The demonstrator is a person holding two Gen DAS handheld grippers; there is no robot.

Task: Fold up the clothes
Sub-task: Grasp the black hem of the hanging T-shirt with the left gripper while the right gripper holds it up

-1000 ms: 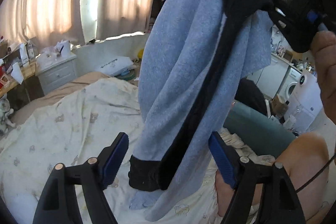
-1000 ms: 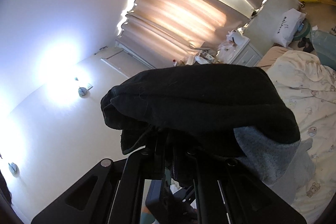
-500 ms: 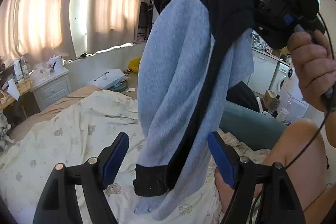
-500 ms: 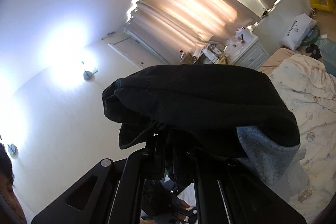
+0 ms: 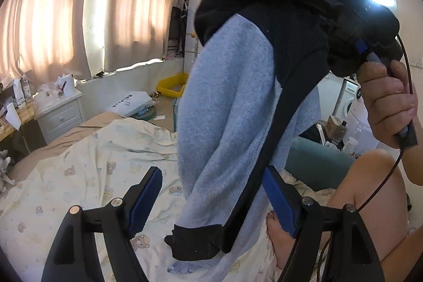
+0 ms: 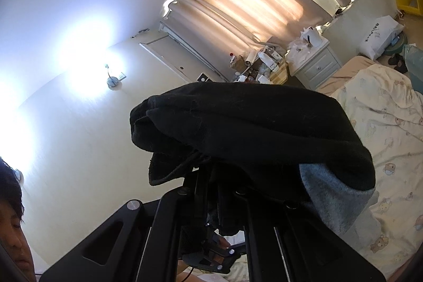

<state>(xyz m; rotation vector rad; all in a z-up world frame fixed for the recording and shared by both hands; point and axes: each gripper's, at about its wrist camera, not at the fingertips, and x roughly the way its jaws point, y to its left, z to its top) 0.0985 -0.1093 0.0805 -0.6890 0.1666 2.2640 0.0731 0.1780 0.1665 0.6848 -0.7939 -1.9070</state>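
Two grippers, one garment: right gripper (image 6: 224, 192) is clamped on the black top edge of the grey-and-black sweatshirt (image 5: 227, 107), which hangs in the air over the bed (image 5: 79, 181). Left gripper (image 5: 214, 200) is spread wide, and over the last second it has closed in, so the hanging sleeve and its black cuff (image 5: 195, 242) now sit between the pads (no contact yet). Probably the next pinch point before laying it flat.
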